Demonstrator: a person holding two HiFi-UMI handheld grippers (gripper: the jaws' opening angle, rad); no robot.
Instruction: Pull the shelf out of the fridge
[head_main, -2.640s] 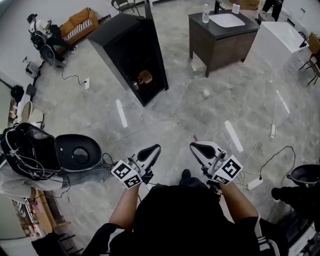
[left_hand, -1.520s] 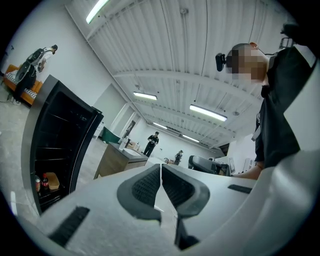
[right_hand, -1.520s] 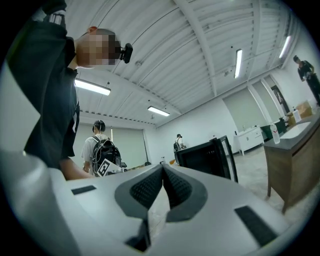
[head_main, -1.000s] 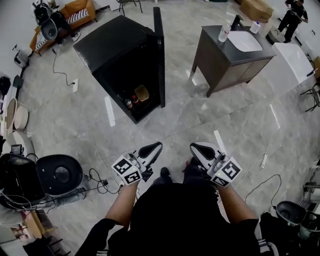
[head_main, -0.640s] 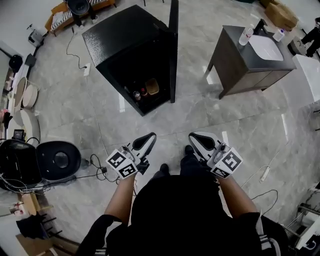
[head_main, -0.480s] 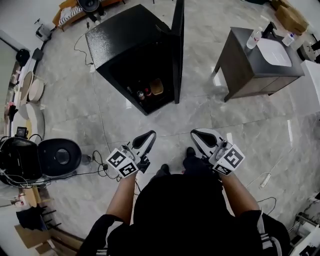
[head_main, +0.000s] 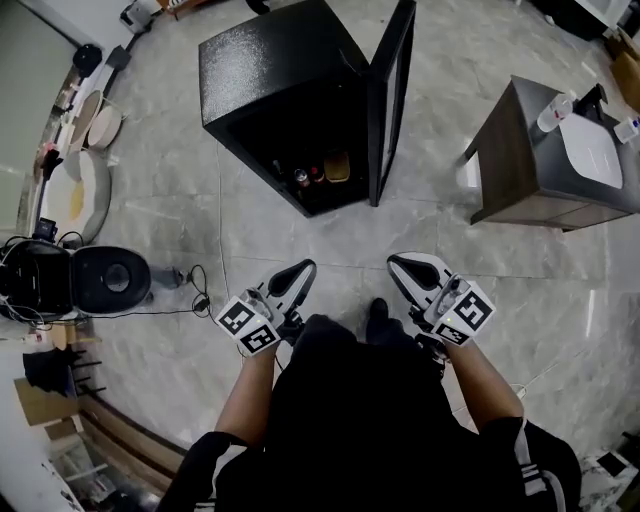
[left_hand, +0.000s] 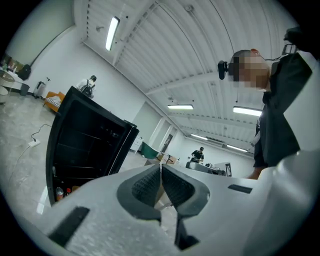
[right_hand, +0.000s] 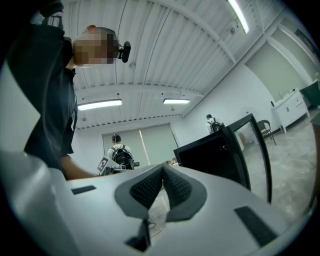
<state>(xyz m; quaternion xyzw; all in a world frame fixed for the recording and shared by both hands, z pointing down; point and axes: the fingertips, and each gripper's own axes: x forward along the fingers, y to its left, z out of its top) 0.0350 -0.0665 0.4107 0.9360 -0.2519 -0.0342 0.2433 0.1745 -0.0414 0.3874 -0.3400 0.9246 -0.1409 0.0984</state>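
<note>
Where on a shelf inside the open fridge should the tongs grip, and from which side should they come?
Probably the shelf by its front edge, coming in level from the open front of the fridge. The shelves lie flat, only that edge faces outward, and the door stands swung aside.

The left gripper (left_hand: 161, 171) sits just right of the black fridge (left_hand: 85, 145), jaws pressed together with nothing between them. The fridge stands open, small bottles (left_hand: 60, 192) at its bottom. Far right of the fridge is a dark-clothed person (left_hand: 280, 115).
</note>
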